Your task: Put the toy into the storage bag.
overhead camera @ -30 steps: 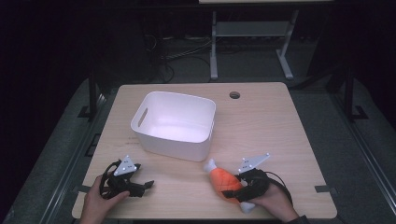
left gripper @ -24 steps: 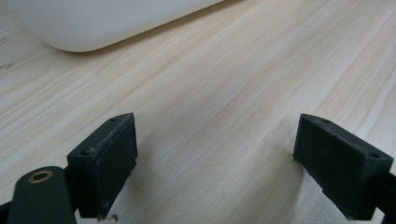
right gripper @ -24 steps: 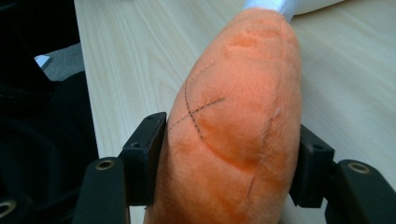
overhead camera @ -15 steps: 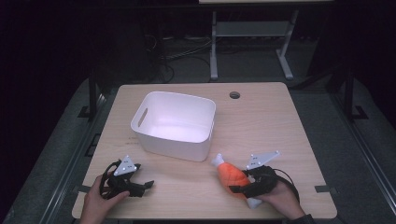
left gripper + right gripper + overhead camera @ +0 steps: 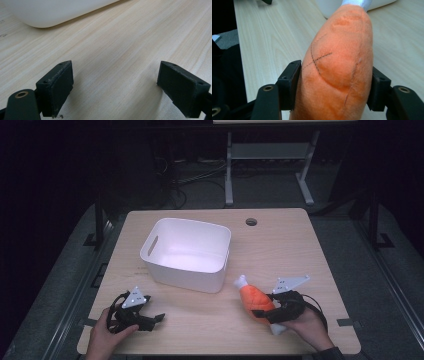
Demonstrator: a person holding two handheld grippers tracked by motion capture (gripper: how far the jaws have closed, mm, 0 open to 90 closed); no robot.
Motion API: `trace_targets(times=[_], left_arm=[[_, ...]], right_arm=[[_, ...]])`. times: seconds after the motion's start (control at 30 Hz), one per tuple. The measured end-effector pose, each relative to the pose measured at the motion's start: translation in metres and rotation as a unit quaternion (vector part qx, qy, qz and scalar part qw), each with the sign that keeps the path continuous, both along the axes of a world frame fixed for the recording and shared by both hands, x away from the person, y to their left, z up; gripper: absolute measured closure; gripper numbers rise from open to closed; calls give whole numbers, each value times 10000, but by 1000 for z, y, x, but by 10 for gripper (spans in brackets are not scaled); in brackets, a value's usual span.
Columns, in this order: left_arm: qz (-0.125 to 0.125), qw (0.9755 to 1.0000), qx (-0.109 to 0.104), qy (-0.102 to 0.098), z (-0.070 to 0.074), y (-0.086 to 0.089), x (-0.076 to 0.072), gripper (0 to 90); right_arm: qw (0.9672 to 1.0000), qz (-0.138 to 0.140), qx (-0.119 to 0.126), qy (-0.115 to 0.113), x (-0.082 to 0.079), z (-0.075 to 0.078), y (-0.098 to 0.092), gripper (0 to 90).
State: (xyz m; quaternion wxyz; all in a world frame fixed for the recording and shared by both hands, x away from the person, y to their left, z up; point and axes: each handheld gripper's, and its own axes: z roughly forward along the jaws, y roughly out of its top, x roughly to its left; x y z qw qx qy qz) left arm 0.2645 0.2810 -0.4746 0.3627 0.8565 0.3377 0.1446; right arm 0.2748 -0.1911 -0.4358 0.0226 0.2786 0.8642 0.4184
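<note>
Jaws of the right gripper (image 5: 265, 312) are clamped on the orange plush drumstick (image 5: 254, 298), held just beside the white bin (image 5: 186, 251); the left gripper (image 5: 152, 320) is spread apart over the table (image 5: 280, 245).

— What's in front of you?

— My left gripper (image 5: 115, 87) sits low over the wooden table (image 5: 130, 50), both black jaws spread wide with only bare wood grain between them.

— Are the pads touching anything?

— No. One pad (image 5: 58, 85) is at the left, the other at the right, well apart.

— Anything farther off?

— The rounded bottom edge of a white tub (image 5: 50, 12) at the top left, resting on the table, well clear of my jaws.
</note>
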Motion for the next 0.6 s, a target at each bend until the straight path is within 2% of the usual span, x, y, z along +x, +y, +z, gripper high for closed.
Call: trace_targets(times=[0.37, 0.47, 0.6], left_arm=[[1, 10000, -3, 2, 0, 0, 0, 126], [0, 10000, 2, 7, 0, 0, 0, 126], [2, 10000, -2, 10, 0, 0, 0, 126]], right_arm=[[9998, -27, 49, -203, 12, 9, -9, 381], [9995, -42, 179, -258, 15, 11, -12, 381], [9993, -30, 201, -311, 18, 17, -14, 381]])
